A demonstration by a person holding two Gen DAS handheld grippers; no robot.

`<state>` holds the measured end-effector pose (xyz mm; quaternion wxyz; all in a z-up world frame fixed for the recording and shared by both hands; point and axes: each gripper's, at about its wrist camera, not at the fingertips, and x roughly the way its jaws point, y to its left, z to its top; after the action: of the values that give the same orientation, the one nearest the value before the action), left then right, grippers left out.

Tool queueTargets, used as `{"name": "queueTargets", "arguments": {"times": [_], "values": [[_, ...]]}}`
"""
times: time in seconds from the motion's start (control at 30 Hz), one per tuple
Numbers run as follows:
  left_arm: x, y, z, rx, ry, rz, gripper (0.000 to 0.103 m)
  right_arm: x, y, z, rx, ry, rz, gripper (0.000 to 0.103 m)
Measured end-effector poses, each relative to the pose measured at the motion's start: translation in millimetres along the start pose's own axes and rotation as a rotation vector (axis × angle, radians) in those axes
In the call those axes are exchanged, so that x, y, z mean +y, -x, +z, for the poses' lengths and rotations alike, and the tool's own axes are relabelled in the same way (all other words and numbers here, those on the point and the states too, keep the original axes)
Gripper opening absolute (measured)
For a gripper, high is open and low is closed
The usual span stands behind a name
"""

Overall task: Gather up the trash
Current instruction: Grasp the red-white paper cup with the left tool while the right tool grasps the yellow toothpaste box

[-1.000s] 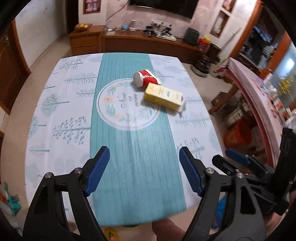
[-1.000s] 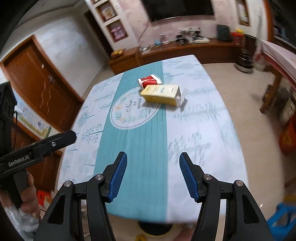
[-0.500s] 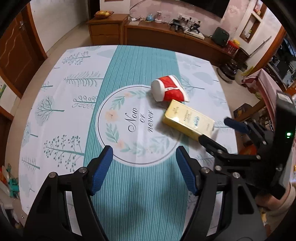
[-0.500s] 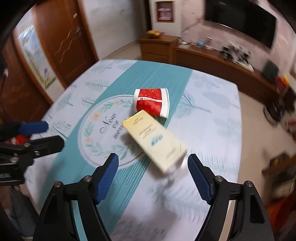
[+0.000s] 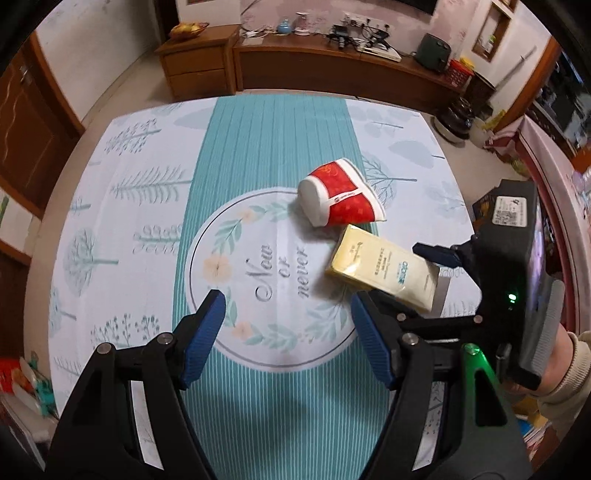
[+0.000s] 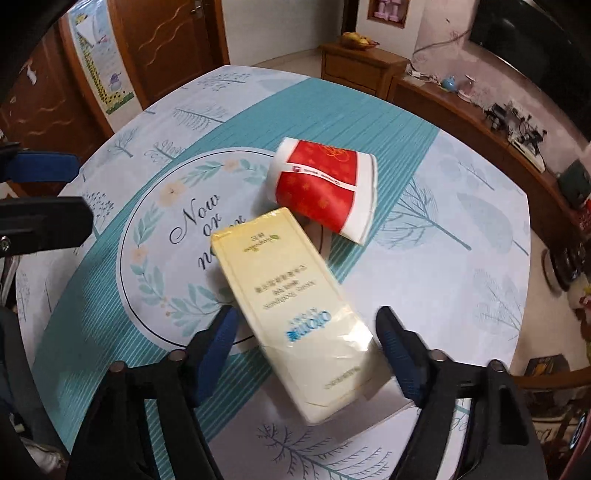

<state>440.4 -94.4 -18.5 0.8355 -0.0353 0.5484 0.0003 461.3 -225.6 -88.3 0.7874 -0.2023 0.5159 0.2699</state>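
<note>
Right gripper (image 6: 304, 332) straddles the near end of the yellow tissue pack (image 6: 295, 317), jaws closing but pads not yet pressing. The pack looks light, soft and film-slick, so take it across its short width. Just beyond it lies the crushed red paper cup (image 6: 325, 192), flimsy; left gripper (image 5: 286, 336) hangs spread, empty.

This is a home, most likely a living or dining room. A table (image 5: 122, 206) wears a printed cloth with trees and a wreath, and behind it a long wooden sideboard (image 5: 332, 70) along the wall carries a fruit bowl (image 5: 186, 28), a teapot (image 5: 283, 26) and tangled chargers. Panelled wooden doors (image 6: 162, 48) and a tiled floor complete the domestic look.
</note>
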Motion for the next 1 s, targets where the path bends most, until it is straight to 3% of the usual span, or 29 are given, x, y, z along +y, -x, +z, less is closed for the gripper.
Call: {"name": "queueTargets", "arguments": {"times": [0.17,0.27,0.37,0.63,0.83,1.0], "values": [[-11.6,-6.6,25.4,0.015,-0.055,-0.027,0.068,-14.1,10.4,-12.0,-0.002,-0.074,0.086,0.059],[-19.0,-13.8,45.8,0.024,-0.086,-0.046,0.068,-24.1,15.8,-18.0,-0.01,-0.132,0.096,0.056],[-27.7,-27.3,66.3,0.039,-0.124,-0.053,0.068,-55.4,25.5,-29.1,-0.036,-0.319,0.137,0.055],[-52.4,-83.7,110.0,0.108,-0.214,-0.062,0.068,-102.9,32.0,-29.7,-0.103,-0.56,0.073,0.055],[-55.4,-118.9,135.8,0.135,-0.233,-0.064,0.068,-119.1,27.4,-25.2,-0.135,-0.628,0.101,0.055],[-50.7,-149.8,140.8,0.218,-0.233,-0.089,0.068,-119.8,23.0,-29.1,-0.133,-0.63,0.118,0.055]]}}
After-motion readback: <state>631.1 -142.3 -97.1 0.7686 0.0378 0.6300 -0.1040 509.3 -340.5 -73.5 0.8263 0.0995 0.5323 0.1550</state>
